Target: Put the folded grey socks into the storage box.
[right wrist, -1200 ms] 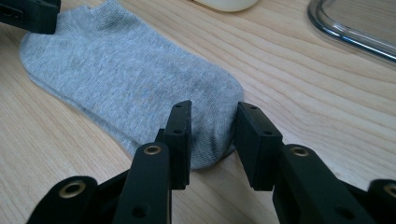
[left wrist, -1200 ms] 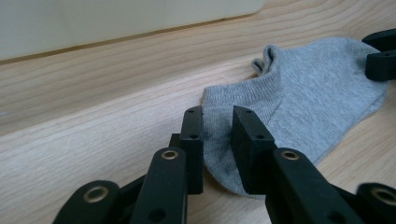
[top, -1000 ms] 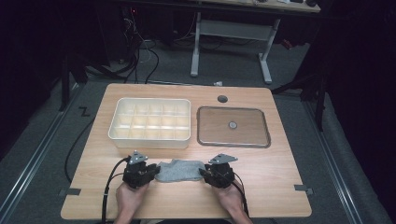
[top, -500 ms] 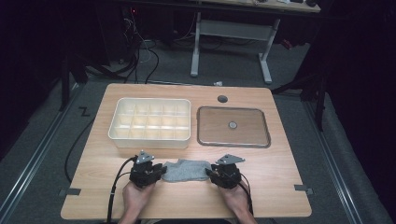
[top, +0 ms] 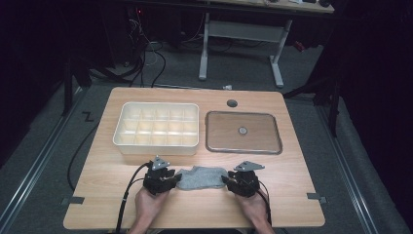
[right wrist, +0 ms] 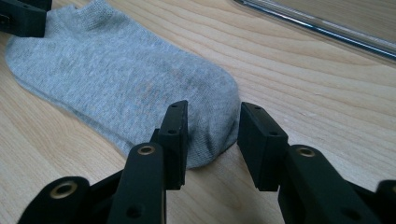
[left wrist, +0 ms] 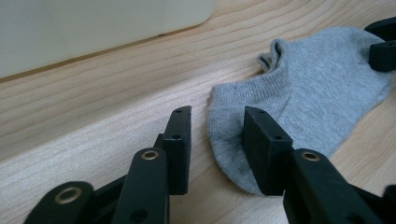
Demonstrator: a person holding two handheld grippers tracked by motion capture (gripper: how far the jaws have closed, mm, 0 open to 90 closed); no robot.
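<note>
Here the flat grey knitted ankle sock [top: 203,178] lay lengthwise between left gripper [left wrist: 217,133] and right gripper [right wrist: 212,128], each parted narrowly, straddling one end, gripping nothing.

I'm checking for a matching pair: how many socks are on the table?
1. A single grey sock lies flat near the table's front edge, between the left claw and the right claw. None shows in the compartment box, though its walls could hide one.

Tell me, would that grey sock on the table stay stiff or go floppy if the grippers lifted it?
Probably floppy: the grey sock is thin ribbed knit lying flat on the wooden table, so its middle would likely sag. It looks light. The left gripper and right gripper stand open at its ends.
</note>
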